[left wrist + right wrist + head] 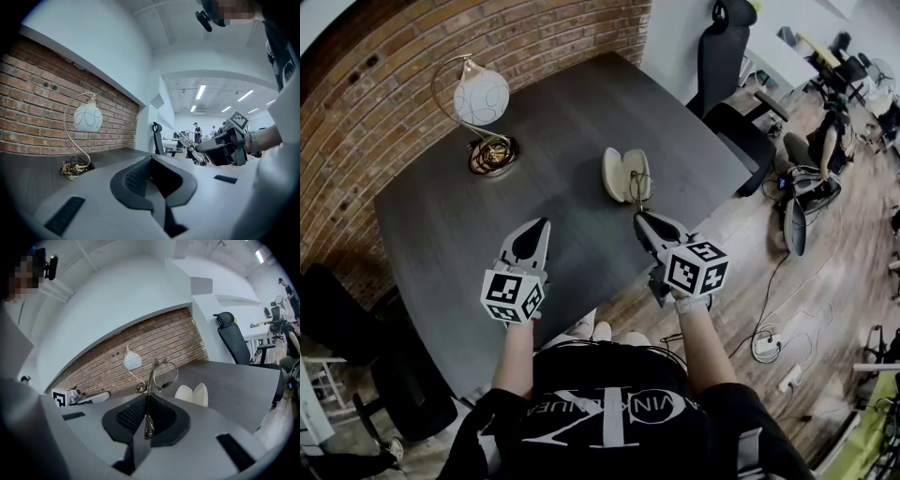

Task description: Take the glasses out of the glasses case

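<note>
The glasses (pixel 164 375) are out of the case (pixel 626 174), raised above the table (pixel 441 234) on the near side of the case and clear of it. One temple runs down between the jaws of the right gripper (pixel 639 217), which are closed flat on it; the lenses stand above the jaw tips.

The case lies open on the table, both pale halves facing up, with nothing visible inside.

The left gripper (pixel 539 225) hovers nearer the person than the case and to its left. Its jaws are together with nothing between them.

The lamp (pixel 481 103) stands left of the case and beyond it, by the brick wall (pixel 412 47).
</note>
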